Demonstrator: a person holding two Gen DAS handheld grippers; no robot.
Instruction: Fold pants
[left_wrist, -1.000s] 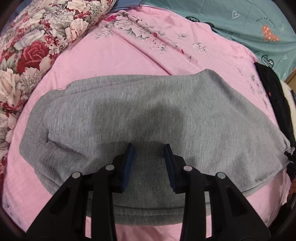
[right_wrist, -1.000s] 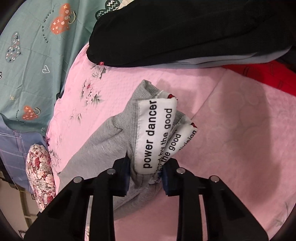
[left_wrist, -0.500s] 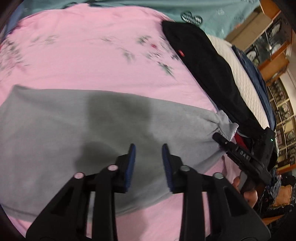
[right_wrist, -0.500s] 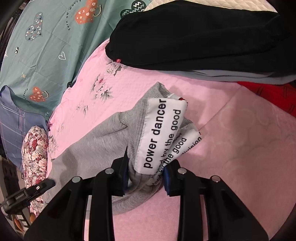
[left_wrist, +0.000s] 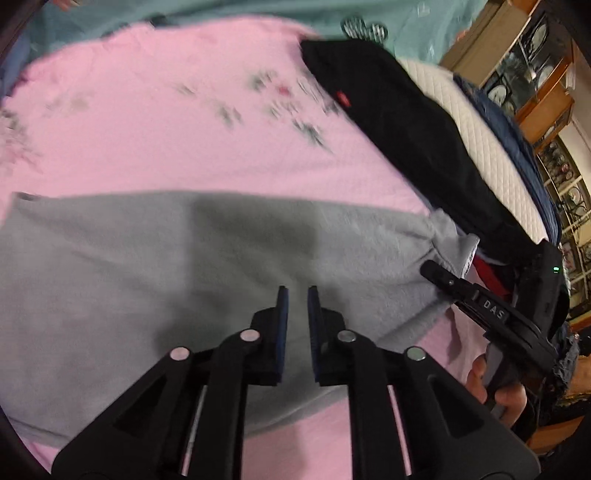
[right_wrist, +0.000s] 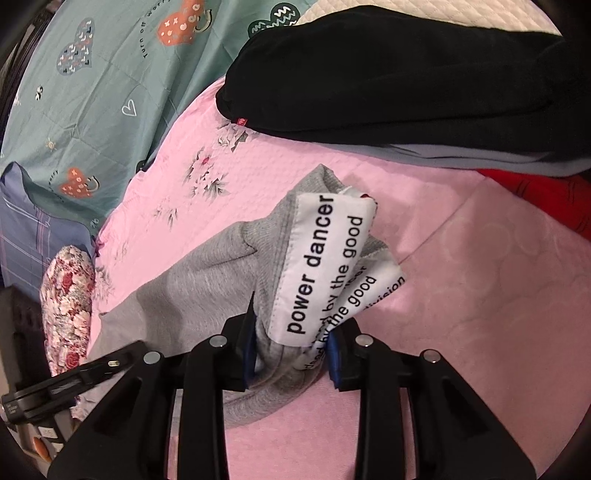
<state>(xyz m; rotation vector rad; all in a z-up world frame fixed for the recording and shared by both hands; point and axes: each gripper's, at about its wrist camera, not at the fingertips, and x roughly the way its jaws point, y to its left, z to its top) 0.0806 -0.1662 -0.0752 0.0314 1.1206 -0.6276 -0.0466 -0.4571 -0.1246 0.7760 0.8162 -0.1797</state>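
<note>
One pair of soft grey fleece pants (left_wrist: 207, 280) lay across the pink quilted bedspread (left_wrist: 177, 140), beside one folded black garment (right_wrist: 406, 74). The right hand-held gripper (right_wrist: 291, 350) pinched the bunched waistband and its white printed label (right_wrist: 321, 266); that thick wad might slip free. The left hand-held gripper (left_wrist: 295, 314), one of two, hovered nearly closed and empty above the pants.

The pants (left_wrist: 155, 266) are matt grey fleece with a ribbed waistband (right_wrist: 325, 184) and a smooth white printed label (right_wrist: 317, 266). The sheet (right_wrist: 480, 295) is pink textured cloth. Both grippers (left_wrist: 295, 295) (right_wrist: 291, 332) are matt black plastic with blue pads (left_wrist: 283, 314).
</note>
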